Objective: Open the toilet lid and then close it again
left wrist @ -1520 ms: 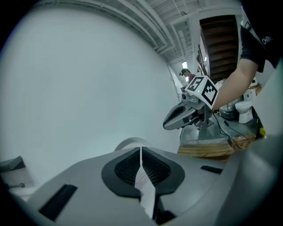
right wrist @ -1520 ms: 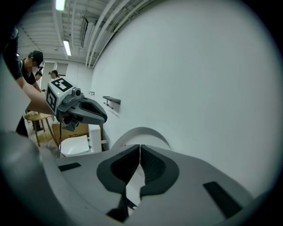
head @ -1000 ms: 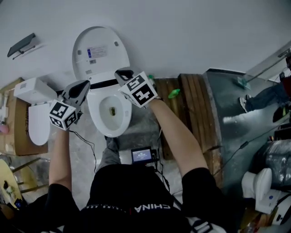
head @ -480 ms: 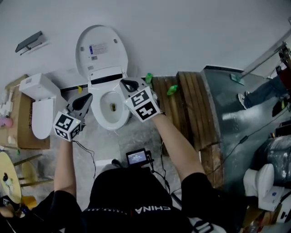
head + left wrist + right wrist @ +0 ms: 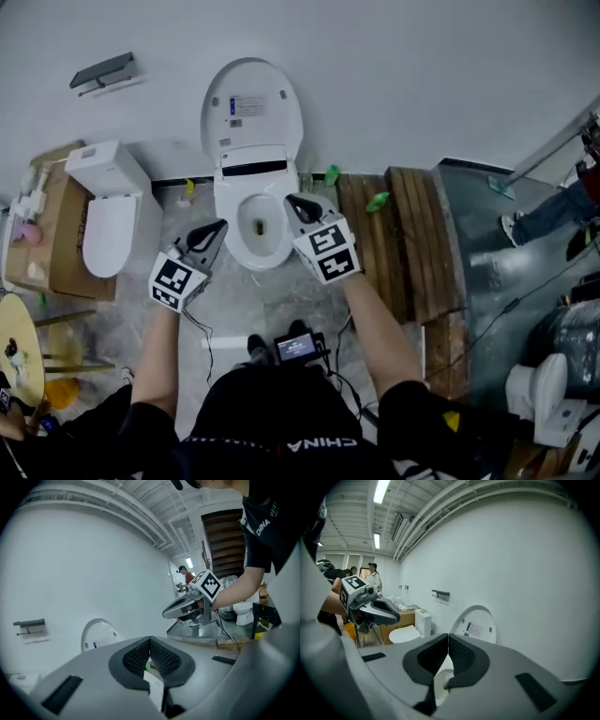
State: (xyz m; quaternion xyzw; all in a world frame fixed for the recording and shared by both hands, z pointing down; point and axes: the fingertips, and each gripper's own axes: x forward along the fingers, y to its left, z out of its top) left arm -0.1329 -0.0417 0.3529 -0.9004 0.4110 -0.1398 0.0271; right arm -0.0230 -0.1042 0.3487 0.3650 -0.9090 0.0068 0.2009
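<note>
The white toilet stands against the wall with its lid raised upright and the bowl uncovered. My left gripper hovers at the bowl's front left, shut and holding nothing. To the bowl's front right is my right gripper, also shut and empty. Neither touches the toilet. In the left gripper view the shut jaws point past the lid, with the right gripper beside. In the right gripper view the shut jaws face the lid and bowl.
A second toilet rests on a cardboard box at the left. Wooden planks and a metal sheet lie to the right. A small bracket hangs on the wall. A screen device sits by my feet.
Both grippers have drawn back from the hinge end of the bowl to its front, toward the person. The lid stays raised. Both stay shut.
</note>
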